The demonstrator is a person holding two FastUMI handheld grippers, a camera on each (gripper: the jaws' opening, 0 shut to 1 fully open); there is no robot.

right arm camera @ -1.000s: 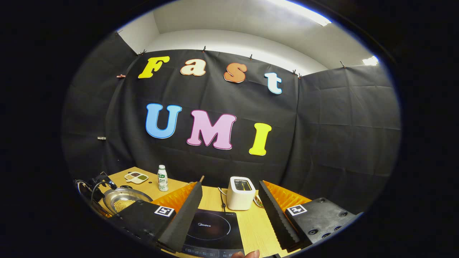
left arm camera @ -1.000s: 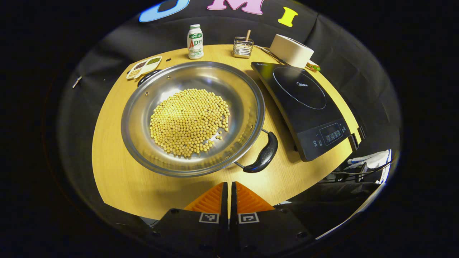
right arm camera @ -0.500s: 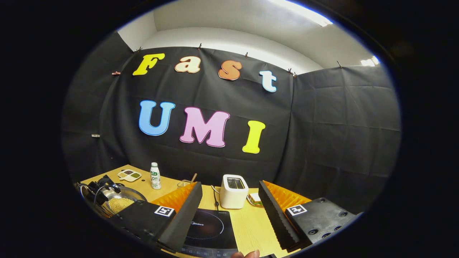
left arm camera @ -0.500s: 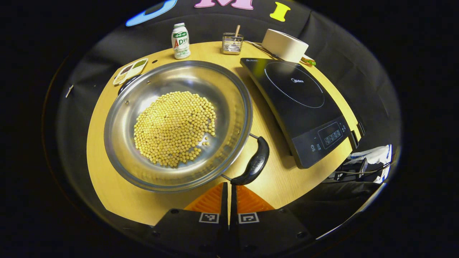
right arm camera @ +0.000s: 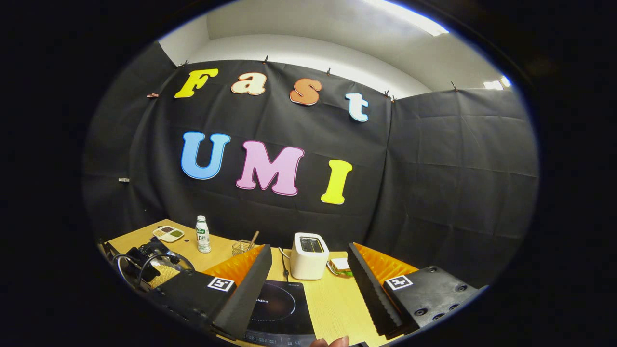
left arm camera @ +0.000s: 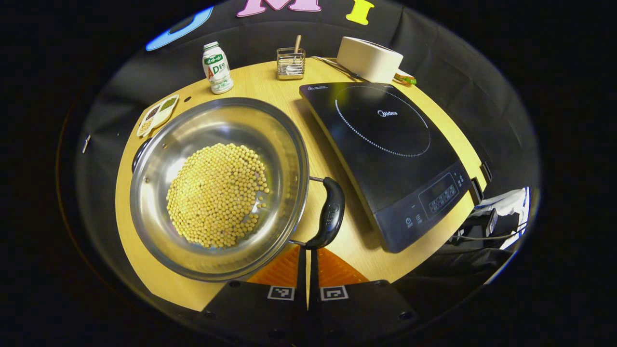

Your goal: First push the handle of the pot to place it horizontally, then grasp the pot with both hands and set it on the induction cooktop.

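Black cloth walls close the booth on three sides, with a pale ceiling above them in the right gripper view. Inside stands one light wooden table (left arm camera: 270,86) with rounded corners.

Biggest thing on it: one wide, shallow stainless-steel pot (left arm camera: 212,125) holding a heap of yellow beans (left arm camera: 217,195), sitting on the left half of the table. Its rim comes close to the table's near and left edges. The pot has two black handles; the near black handle (left arm camera: 328,214) points toward the cooktop, and the far one peeks out behind the rim on the left.

Just right of the pot lies one flat black induction cooktop (left arm camera: 385,144), set at an angle, its glass top bare, its control panel near the table's right front corner. A strip of bare wood separates pot and cooktop.

Along the back edge: one white toaster (left arm camera: 368,60), one wire-mesh holder (left arm camera: 290,62) with a wooden stick in it, one small white drink bottle (left arm camera: 217,67), and one small divided dish (left arm camera: 156,112) of seeds by the left edge.

The left gripper (left arm camera: 307,253) has its fingers clenched together with nothing between them, tips right at the lower end of the near handle; whether they touch it I cannot tell.

The right gripper (right arm camera: 308,284) hangs released, fingers wide apart, above the cooktop (right arm camera: 277,308), well clear of the pot.
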